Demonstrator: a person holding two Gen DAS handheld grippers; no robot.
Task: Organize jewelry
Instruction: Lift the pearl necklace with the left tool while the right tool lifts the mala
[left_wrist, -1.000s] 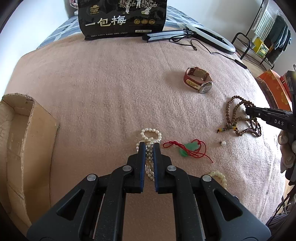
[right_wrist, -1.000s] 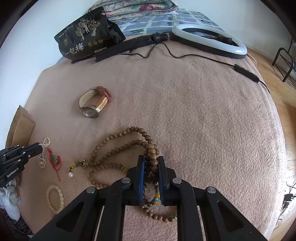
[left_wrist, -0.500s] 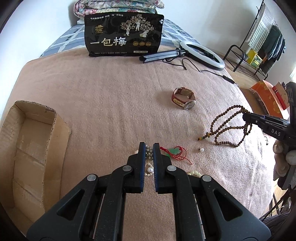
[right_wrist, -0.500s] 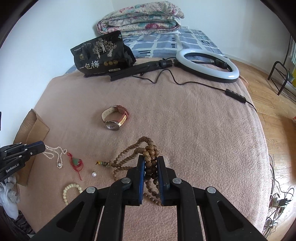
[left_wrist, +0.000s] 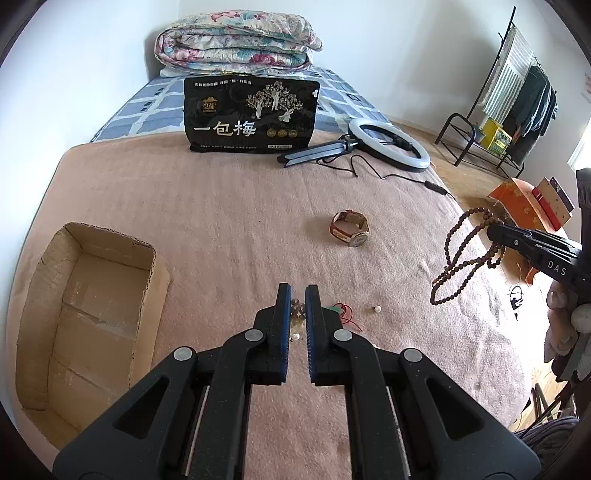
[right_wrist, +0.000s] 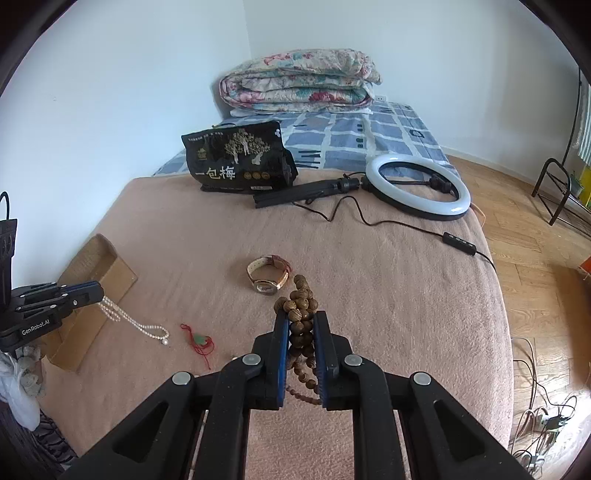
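Left tongs (left_wrist: 297, 295) clamped pearls (right_wrist: 135, 322), right tongs (right_wrist: 301, 323) clamped beads (right_wrist: 301, 295); both strands dangled. Clear box (left_wrist: 92, 295) rim left of tongs before release.

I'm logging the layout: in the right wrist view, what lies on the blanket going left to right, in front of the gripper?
Brown cardboard box → white pearl necklace → green pendant on red cord → brown-strapped wristwatch → wooden bead necklace, clamped in the right gripper.
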